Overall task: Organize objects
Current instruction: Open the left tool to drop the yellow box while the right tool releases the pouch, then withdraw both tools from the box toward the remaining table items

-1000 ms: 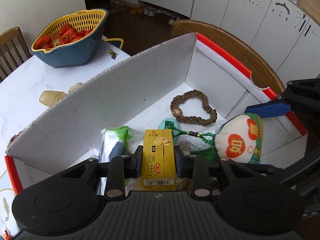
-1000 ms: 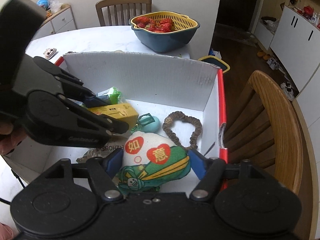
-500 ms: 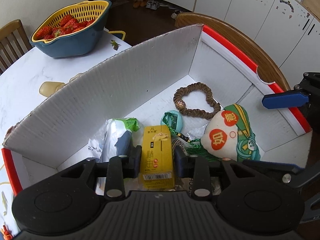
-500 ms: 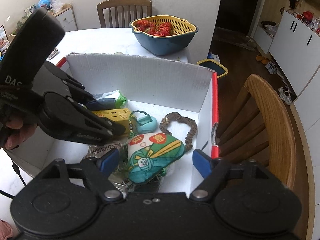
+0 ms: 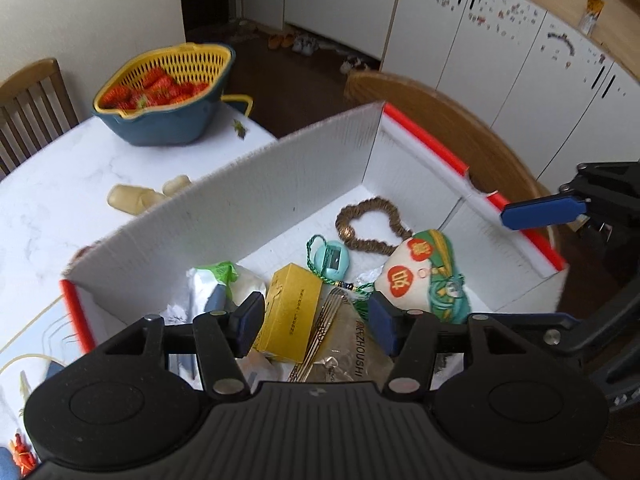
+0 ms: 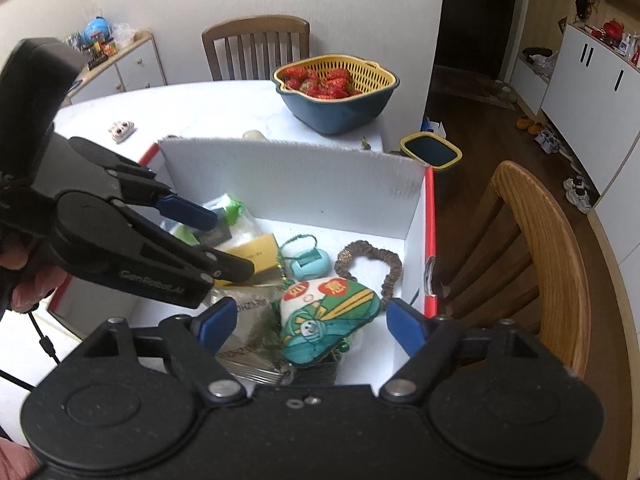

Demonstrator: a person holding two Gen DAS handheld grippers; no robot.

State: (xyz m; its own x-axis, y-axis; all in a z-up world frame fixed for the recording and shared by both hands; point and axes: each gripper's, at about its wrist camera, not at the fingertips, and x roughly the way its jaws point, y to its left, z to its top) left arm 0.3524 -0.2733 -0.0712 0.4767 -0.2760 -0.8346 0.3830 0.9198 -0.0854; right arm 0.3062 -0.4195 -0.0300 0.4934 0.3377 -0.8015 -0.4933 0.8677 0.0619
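A white cardboard box with red edges holds a yellow carton, a white and green pouch, a brown hair scrunchie, a teal keychain and a green-topped tissue pack. My left gripper is open above the carton and holds nothing. My right gripper is open above the pouch, which lies in the box. The left gripper also shows in the right wrist view.
A blue and yellow basket of strawberries stands on the white table beyond the box. A pale object lies behind the box wall. A wooden chair stands right of the box. A small bin is on the floor.
My left gripper opened and let go of the yellow carton, which now lies in the box. My right gripper released the pouch and both grippers rose and drew back.
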